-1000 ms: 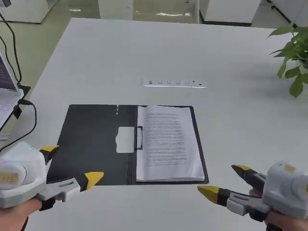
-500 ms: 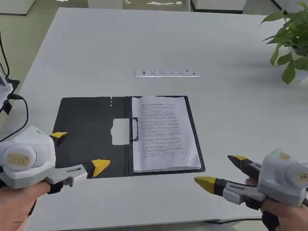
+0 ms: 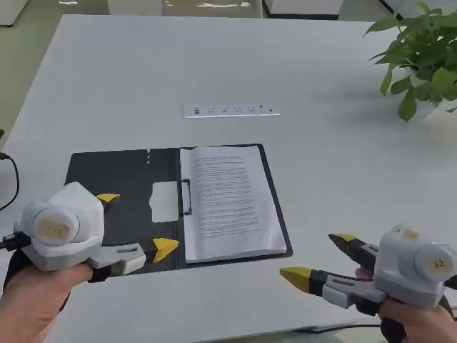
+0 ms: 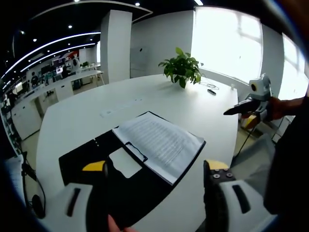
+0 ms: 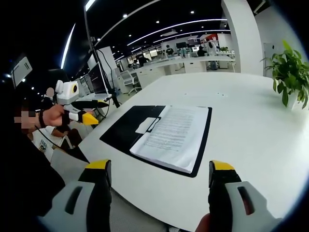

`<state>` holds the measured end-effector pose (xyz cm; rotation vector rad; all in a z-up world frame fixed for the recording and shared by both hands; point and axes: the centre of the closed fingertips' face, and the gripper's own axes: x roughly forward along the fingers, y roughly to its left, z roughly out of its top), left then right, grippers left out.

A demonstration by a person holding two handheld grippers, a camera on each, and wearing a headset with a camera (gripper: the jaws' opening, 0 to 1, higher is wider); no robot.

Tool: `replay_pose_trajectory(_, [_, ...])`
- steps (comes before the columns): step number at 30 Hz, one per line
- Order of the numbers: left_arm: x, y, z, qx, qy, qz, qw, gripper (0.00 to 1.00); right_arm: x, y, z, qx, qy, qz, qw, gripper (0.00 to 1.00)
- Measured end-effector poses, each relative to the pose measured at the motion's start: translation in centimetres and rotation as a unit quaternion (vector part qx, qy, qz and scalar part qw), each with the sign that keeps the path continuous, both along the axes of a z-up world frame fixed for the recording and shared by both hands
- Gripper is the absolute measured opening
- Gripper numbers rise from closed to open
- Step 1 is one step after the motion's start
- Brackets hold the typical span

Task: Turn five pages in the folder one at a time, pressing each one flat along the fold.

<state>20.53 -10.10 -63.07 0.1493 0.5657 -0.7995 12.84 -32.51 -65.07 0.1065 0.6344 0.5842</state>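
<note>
Two tongs come first, both spread wide and holding nothing: the left tongs [image 3: 136,223] over the black left cover of the folder [image 3: 121,193], the right tongs [image 3: 317,256] over the table [image 3: 343,157], apart from the folder's front right corner. The folder lies open and flat, with its paper stack [image 3: 225,200] on the right half. Behind it lies a power strip [image 3: 230,111], and at the far right stands a potted plant [image 3: 421,50].
</note>
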Motion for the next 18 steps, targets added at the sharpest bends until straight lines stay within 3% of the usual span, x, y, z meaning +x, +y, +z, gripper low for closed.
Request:
replay_pose_trajectory(6, [1.1, -2.7, 0.2, -0.006, 0.0, -0.024, 0.9997, 0.8, -0.1, -0.1, 0.1, 0.003, 0.001, 0.0, 1.0, 0.82])
replay_pose_trajectory(9, [1.6, -4.2, 0.3, -0.019, 0.005, -0.03, 0.9993, 0.8, -0.2, 0.0, 0.1, 0.003, 0.001, 0.003, 1.0, 0.83])
replay_pose_trajectory(18, [2.7, -8.5, 0.2, -0.013, 0.001, -0.073, 0.9972, 0.8, -0.4, -0.4, -0.5, 0.007, 0.007, -0.002, 0.9999, 0.82])
